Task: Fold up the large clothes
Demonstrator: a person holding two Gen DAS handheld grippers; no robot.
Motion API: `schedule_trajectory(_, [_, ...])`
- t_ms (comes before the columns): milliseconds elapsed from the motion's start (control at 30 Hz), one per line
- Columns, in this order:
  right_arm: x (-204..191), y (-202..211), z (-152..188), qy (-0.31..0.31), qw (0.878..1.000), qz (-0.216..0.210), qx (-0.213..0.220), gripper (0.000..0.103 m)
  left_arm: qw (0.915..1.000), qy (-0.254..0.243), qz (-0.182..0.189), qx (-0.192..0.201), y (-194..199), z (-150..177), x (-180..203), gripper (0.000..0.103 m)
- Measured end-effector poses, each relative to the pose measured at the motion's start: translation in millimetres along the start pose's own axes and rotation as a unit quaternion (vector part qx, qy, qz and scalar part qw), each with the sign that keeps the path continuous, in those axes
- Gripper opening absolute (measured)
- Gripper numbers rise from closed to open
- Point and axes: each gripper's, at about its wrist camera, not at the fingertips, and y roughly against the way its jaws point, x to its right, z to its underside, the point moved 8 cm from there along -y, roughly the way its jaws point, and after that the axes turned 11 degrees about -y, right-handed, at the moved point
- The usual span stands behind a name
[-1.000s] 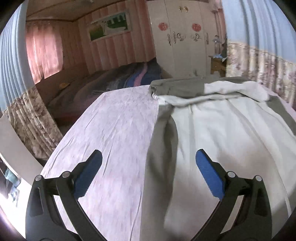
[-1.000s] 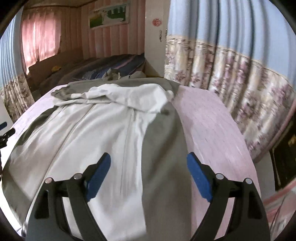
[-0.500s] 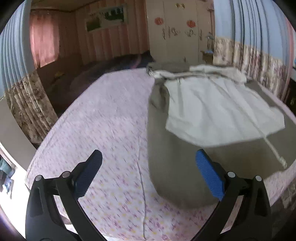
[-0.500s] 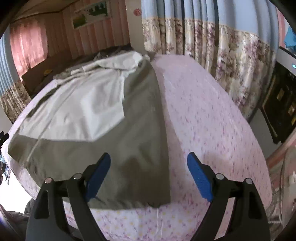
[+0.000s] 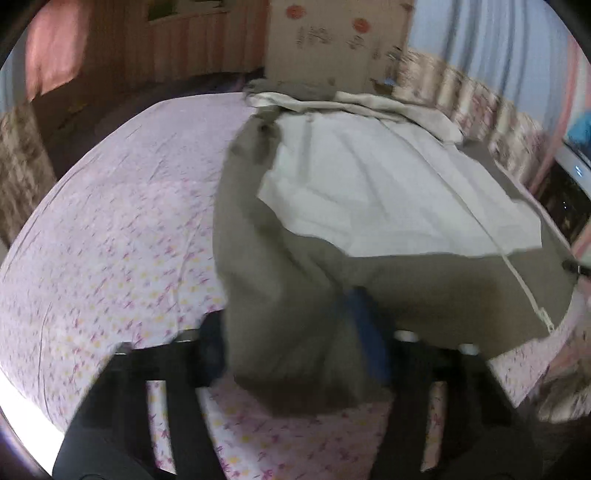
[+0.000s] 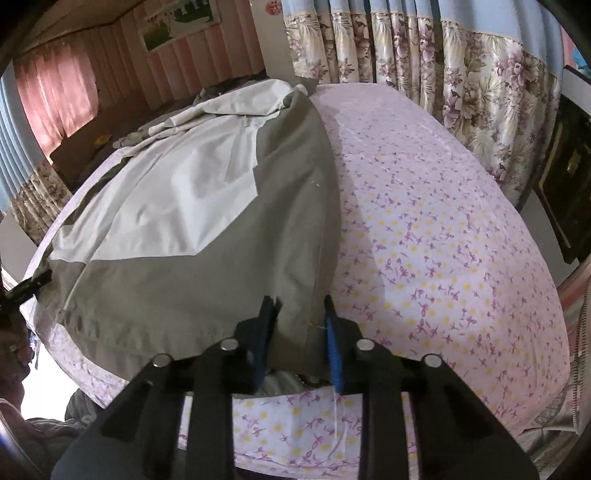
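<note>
Left wrist view
Jaws, left gripper (image 5: 291,350): closing, with a bunched fold of the jacket's olive hem standing between the blue pads (image 5: 369,343); picture blurred, so whether the pads already press the cloth cannot be told.
Jacket (image 5: 369,177): large, olive-grey with a pale cream panel, spread flat on the bed, collar end at the far side, hem end near the camera; the near left corner is lifted and gathered at the gripper.
Zip (image 5: 517,273): pale strip running down the right part of the jacket to the hem.
Bedsheet (image 5: 110,240): pink with small purple and yellow flowers, bare to the left of the jacket.
Wardrobe (image 5: 332,40): pale, with round red stickers, beyond the far end of the bed.
Curtain (image 5: 498,74): blue above, floral below, at the right.

Right wrist view
Jaws, right gripper (image 6: 301,339): closing, with the near right corner of the jacket (image 6: 229,258) between the blue pads (image 6: 334,354); the cloth touches both pads.
Jacket, position: covers the left half of the bed, hem lying along the near edge.
Bedsheet (image 6: 443,240): bare on the right half.
Curtain (image 6: 461,66): floral, hanging close beside the far right edge of the bed.
Wall picture (image 6: 177,26): green scene on the striped pink wall.
Other gripper: dark tip (image 6: 31,286) at the left edge, at the jacket's other near corner.
</note>
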Motion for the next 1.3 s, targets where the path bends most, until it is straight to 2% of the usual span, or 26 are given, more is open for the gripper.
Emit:
schedule_trajectory(100, [-2,9,-6,-0.009,1.0,-0.013,0.009,0.022,0.9999,0.009,0.01,0.001,4,-6,-3,0.019])
schedule_trajectory(200, [-6,22,-18,-0.003,0.999,-0.021,0.026,0.021,0.9999,0.002,0.012,0.006,14,-16,-3,0.009])
schedule_trajectory(267, [-10,30,-27,0.0,0.999,-0.026,0.036,0.021,0.9999,-0.014,0.005,0.006,22,-24,0,0.007])
schedule_trajectory(467, [-29,54,-68,0.024,0.995,-0.045,0.08,0.02,0.9997,-0.011,0.004,0.022,53,-62,-7,0.007])
schedule_trajectory(567, [-33,52,-92,0.025,0.994,-0.051,0.092,0.02,0.9995,-0.006,0.015,0.028,54,-91,-16,0.008])
schedule_trajectory(667, [-47,47,-134,0.038,0.991,-0.057,0.117,0.021,0.999,0.005,0.026,0.035,44,-126,-27,0.008])
schedule_trajectory(767, [-62,38,-175,0.052,0.987,-0.059,0.14,0.02,0.9987,-0.002,0.013,0.05,30,-170,-37,0.008])
schedule_trajectory(967, [-82,-13,-292,0.039,0.985,-0.056,0.161,0.02,0.9974,0.009,-0.005,0.071,-21,-266,-66,0.009])
schedule_trajectory(1133, [-91,-73,-366,0.029,0.987,-0.034,0.154,0.018,0.9979,-0.006,-0.042,0.048,-94,-334,-85,0.009])
schedule_trajectory(1300, [-99,-139,-426,0.018,0.99,-0.013,0.142,0.016,0.9971,-0.009,-0.073,0.021,-155,-373,-99,0.009])
